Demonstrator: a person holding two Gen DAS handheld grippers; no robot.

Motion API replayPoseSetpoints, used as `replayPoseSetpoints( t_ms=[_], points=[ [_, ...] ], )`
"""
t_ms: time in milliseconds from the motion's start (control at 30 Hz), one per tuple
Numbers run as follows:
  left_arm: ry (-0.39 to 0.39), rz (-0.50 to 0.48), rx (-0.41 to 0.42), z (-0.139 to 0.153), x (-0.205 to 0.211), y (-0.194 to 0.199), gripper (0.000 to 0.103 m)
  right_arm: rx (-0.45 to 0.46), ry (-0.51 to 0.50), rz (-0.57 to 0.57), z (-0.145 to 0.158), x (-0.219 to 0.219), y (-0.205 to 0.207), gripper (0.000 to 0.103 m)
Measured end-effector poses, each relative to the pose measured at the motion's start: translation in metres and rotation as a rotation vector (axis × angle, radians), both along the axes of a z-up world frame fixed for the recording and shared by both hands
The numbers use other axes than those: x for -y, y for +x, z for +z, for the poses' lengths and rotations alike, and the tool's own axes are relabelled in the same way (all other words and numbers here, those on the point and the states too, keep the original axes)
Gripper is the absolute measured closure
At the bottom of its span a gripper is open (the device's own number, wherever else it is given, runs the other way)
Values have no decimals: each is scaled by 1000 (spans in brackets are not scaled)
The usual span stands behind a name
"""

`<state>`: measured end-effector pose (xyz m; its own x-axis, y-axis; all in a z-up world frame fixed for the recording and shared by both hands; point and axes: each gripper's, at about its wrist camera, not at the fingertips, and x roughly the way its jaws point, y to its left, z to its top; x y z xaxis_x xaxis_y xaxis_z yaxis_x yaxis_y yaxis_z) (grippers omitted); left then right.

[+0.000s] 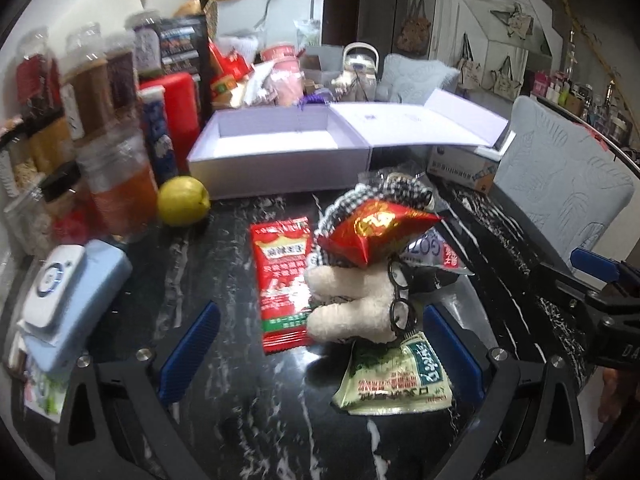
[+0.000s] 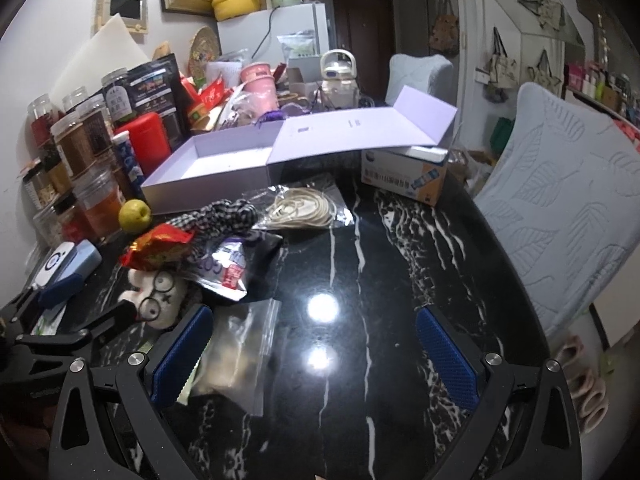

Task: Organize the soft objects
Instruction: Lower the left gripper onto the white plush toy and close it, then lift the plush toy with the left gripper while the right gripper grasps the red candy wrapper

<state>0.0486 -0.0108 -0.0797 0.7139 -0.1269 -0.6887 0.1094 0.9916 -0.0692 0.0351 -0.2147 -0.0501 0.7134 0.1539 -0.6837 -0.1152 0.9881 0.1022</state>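
Left wrist view: left gripper (image 1: 320,360) spread wide, empty, facing white plush toy with black wire glasses (image 1: 352,304).
Toy lies near-centre on black marble table (image 1: 240,420) under a red foil packet (image 1: 376,232); open lilac box (image 1: 276,152) waits behind, likely its destination. Right gripper (image 2: 316,360) likewise gapes, empty.

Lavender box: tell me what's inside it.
The lavender box lies open, its lid folded back. The visible floor is bare white; the near wall hides the front strip of floor in both views.

Left tool (image 1: 320,356) and right tool (image 2: 314,354) — black frames; ribbed blue pads; silver screws.
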Motion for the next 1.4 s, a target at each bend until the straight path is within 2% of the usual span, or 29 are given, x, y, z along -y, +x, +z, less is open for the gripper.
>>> replayPoseSetpoints(
  t_ms=[200,300,400,433,467,500,533,600,733,900,1067,1400],
  points=[
    [-60,-30,-67,-19,1,25,0,-51,72,-7,-13,13,19,0],
    [-66,-43,-83,-24,3,35,4,-65,72,-17,-17,15,27,0],
    [-84,-69,-116,-30,3,45,19,-72,81,-14,-19,16,34,0],
    [-113,-89,-129,-33,4,47,30,-75,89,-10,-20,16,37,0],
    [-117,-101,-128,-33,5,48,34,-77,95,-8,-20,16,39,0],
    [-101,-108,-111,-32,6,48,38,-79,100,-6,-20,16,41,0],
    [-83,-123,-104,-32,9,48,48,-80,106,-4,-20,15,43,0],
    [-64,-130,-92,-29,11,48,49,-83,112,2,-21,13,48,0],
    [-90,-137,-76,-18,2,47,51,-86,115,16,-21,9,53,0],
    [-44,-122,-3,9,-8,35,51,-73,99,43,-17,0,54,0],
    [-13,-108,51,32,-21,23,51,-53,131,72,-12,-8,55,0],
    [-8,-52,62,41,-53,12,51,-25,128,211,-1,-49,55,0]
  ],
)
